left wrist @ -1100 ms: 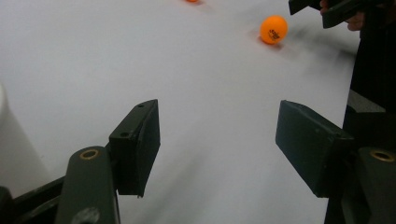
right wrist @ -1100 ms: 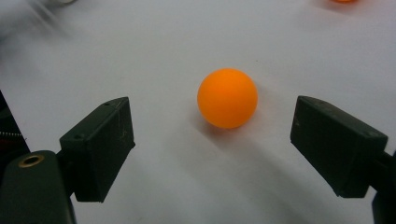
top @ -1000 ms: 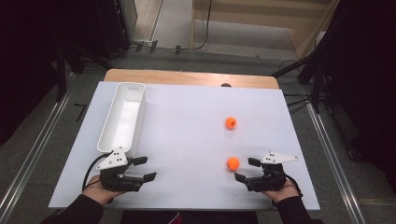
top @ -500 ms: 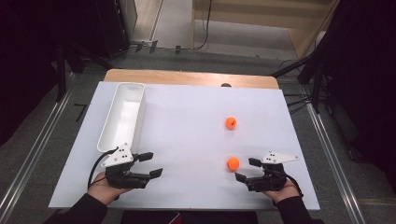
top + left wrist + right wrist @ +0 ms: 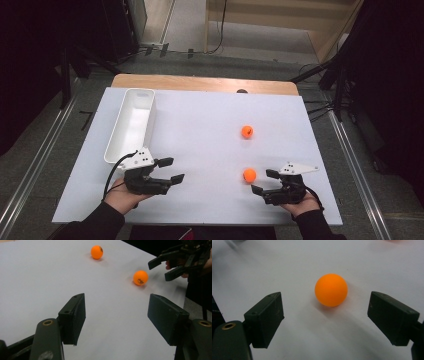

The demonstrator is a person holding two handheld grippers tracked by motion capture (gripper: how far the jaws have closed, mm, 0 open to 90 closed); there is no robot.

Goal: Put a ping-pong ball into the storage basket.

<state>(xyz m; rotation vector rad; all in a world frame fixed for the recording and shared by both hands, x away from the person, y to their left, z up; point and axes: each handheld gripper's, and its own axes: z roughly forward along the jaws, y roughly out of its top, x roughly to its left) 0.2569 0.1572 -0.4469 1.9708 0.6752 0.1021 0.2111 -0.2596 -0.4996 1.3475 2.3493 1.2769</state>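
orange and round, the near ball (image 5: 331, 290) sits on the white table (image 5: 200, 135) just ahead of my right gripper (image 5: 265, 182), whose jaws stand spread wide with the ball between their lines but untouched. its skin looks smooth and matte, with a small dark print on one side in the left gripper view. a second ball (image 5: 247, 131) of the same colour lies farther up the table, well apart. my left gripper (image 5: 170, 170) hangs low over bare table near the end of the white tray (image 5: 116, 150), jaws also spread, holding nothing.
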